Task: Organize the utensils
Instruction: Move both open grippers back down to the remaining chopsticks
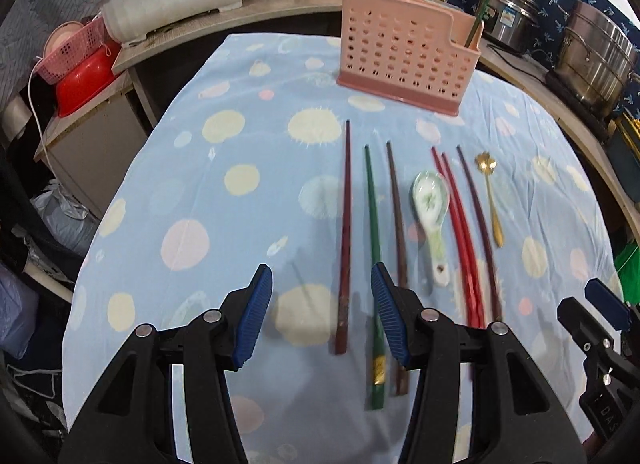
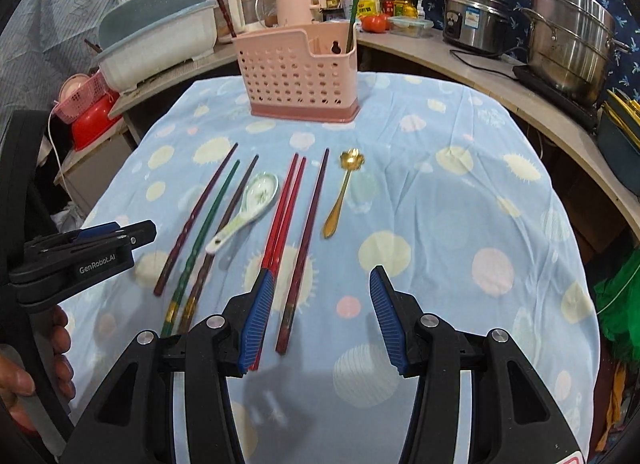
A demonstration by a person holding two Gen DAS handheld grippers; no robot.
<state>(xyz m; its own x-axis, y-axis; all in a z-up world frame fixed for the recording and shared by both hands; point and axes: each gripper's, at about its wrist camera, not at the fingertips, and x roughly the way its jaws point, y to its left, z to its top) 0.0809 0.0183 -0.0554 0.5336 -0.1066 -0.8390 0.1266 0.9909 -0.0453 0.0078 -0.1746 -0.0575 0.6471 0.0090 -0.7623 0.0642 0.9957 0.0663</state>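
Blue-dotted cloth [image 1: 192,192] over the table, utensils laid in a row across it. From the left in the left wrist view: dark red chopstick [image 1: 345,232], green chopstick [image 1: 373,256], brown chopstick [image 1: 397,224], ceramic spoon [image 1: 431,208], red pair [image 1: 460,240] lying together, another dark chopstick [image 1: 480,232], gold spoon [image 1: 491,200]. All flat on the cloth, roughly parallel, handles toward the cameras. Pink holder [image 1: 400,60] upright at the far end of the cloth, well apart from the row; one green chopstick [image 2: 354,4] and one dark chopstick [image 2: 224,10] already standing in it, at opposite ends.

Left gripper [image 1: 322,304] low above the near ends of the dark red and green chopsticks, fingers released, nothing between the blue pads [image 1: 256,316]. Right gripper [image 2: 322,304] likewise spread and empty, above the near end of the lone dark chopstick [image 2: 304,248], left pad beside the red pair [image 2: 284,216]. Fingers of a hand [image 2: 24,376] visible at the lower left of the right wrist view, on the left gripper's handle.
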